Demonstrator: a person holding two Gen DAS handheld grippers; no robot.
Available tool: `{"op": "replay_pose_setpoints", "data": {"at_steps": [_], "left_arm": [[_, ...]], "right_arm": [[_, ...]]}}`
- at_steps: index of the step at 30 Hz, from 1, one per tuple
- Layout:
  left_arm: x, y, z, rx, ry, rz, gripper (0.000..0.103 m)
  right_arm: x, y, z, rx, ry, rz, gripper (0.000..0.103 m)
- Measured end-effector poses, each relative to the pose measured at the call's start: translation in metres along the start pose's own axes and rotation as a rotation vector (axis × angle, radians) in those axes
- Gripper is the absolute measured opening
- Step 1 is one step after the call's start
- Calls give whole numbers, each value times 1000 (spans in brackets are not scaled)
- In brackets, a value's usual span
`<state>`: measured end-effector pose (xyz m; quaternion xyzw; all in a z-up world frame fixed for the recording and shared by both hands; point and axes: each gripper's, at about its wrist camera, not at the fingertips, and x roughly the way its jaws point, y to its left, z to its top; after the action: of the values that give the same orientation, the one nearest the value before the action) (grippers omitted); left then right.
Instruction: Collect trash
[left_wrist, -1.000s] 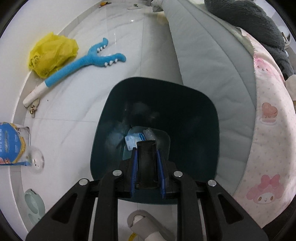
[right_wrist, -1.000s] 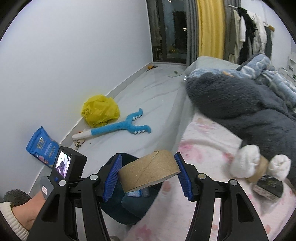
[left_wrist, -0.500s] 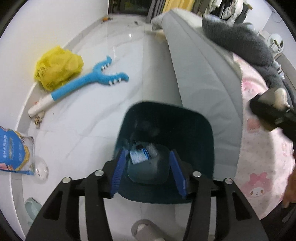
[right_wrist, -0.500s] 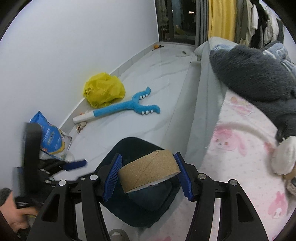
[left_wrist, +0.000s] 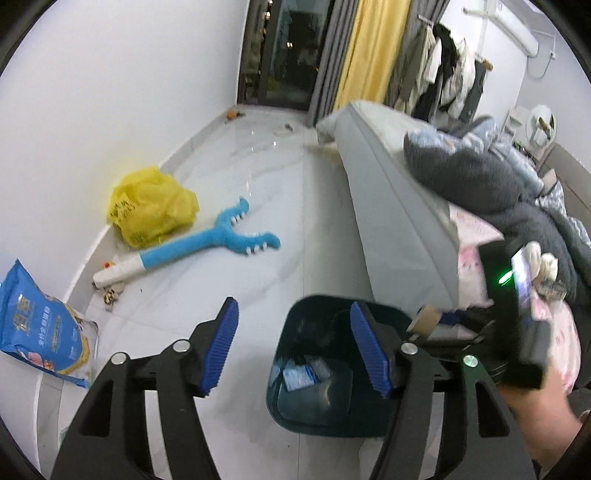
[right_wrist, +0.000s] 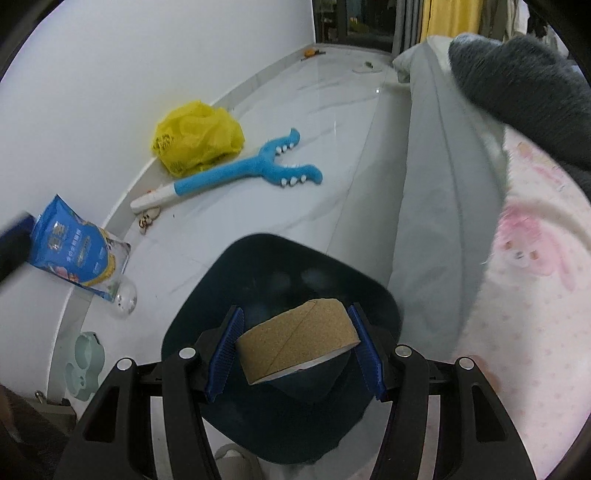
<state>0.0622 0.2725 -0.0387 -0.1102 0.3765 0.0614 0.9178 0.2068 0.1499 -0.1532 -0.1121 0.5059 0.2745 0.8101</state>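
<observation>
A dark teal trash bin (left_wrist: 295, 413) (right_wrist: 295, 258) stands on the white floor beside the bed, with blue-and-white wrappers (left_wrist: 301, 373) inside. My right gripper (right_wrist: 295, 347) is shut on a brown cardboard tape roll (right_wrist: 295, 339) and holds it right above the bin's opening. It also shows in the left wrist view (left_wrist: 428, 319) at the bin's right rim. My left gripper (left_wrist: 295, 349) is open and empty, raised above the bin's left side.
A yellow plastic bag (left_wrist: 151, 206), a blue plush stick toy (left_wrist: 207, 247) and a blue snack bag (left_wrist: 33, 328) lie along the left wall. The bed (left_wrist: 399, 221) with grey blanket (left_wrist: 480, 181) and pink sheet (right_wrist: 535, 295) runs along the right. A mint object (right_wrist: 83, 365) lies on the floor.
My left gripper has opened, let go of the bin and lifted back and up. My right gripper has carried the tape roll from over the bed to above the bin.
</observation>
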Motion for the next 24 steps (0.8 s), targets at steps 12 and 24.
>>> {"op": "replay_pose_setpoints", "data": {"at_steps": [12,24], "left_arm": [[-43,-6,20,8,-141,-16,68],[-60,-12,31,-8,-216,-56,62]], "right_arm": [[46,6,-21,-44,155,-49,59],[30,13,-21,-77,132,-21,82]]}}
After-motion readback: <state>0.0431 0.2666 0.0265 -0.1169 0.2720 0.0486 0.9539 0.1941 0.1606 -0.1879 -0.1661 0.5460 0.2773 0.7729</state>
